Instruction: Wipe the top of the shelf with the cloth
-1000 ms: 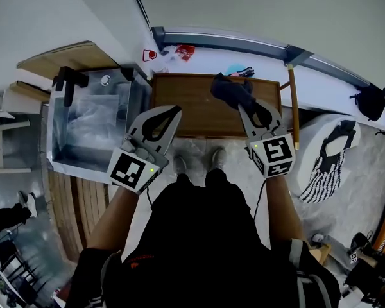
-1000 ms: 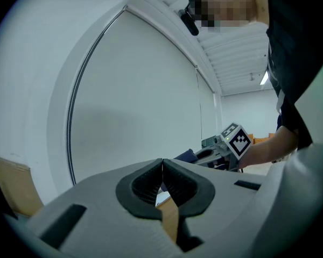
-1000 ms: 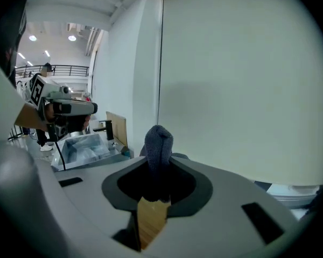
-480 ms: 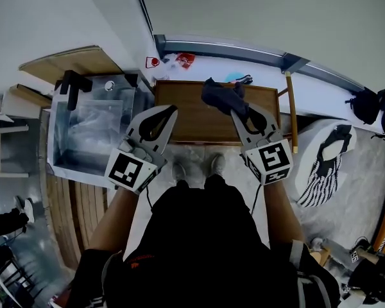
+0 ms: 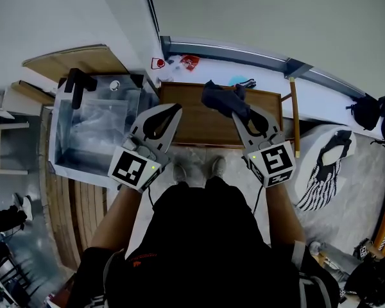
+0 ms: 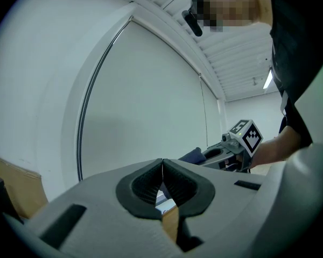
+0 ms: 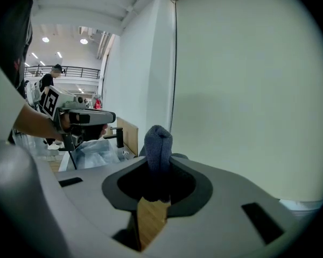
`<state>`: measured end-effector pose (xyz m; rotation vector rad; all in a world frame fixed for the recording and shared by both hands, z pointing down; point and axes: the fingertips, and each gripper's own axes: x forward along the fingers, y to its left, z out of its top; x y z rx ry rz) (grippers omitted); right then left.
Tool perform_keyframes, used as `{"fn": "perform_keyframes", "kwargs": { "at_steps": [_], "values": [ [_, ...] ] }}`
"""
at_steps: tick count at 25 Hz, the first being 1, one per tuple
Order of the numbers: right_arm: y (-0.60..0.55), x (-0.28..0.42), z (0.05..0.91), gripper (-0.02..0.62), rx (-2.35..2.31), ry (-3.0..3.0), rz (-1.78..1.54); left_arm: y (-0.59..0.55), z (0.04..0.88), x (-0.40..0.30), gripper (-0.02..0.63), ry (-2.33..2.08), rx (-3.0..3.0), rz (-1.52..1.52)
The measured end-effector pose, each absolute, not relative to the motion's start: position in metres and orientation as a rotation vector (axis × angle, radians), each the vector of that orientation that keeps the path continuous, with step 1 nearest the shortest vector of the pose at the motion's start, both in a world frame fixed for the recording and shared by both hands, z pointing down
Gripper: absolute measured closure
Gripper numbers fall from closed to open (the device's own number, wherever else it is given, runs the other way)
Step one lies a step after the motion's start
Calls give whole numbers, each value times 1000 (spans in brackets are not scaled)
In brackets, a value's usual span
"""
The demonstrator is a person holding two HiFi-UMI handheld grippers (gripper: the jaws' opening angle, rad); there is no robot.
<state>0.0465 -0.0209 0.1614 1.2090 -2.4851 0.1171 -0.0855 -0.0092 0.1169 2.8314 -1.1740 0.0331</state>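
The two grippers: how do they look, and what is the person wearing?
Both the left gripper and the right gripper are light grey with black-lined, pointed jaws. Each carries a white cube with black square markers. The person wears black clothing.

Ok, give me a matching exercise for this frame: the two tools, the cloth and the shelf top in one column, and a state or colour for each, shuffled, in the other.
Things:
1. left tool
2. right tool
3. cloth
4. shelf top

States or colours:
A. brown wood
B. dark blue, bunched up
C. shut, with nothing between the jaws
D. shut on fabric

Pairs: 1-C; 2-D; 3-B; 4-A
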Motion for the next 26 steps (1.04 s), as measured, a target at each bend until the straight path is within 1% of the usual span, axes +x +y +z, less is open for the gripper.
{"fn": "perform_keyframes", "kwargs": {
  "at_steps": [16,26],
  "values": [
    [-28,43,167,518,1173,-2472,125,-18,126,-84,586,-1171,2812,20],
    [-28,53,171,518,1167,-2482,197,-20,126,-75,586,-1162,2817,19]
  ]
}}
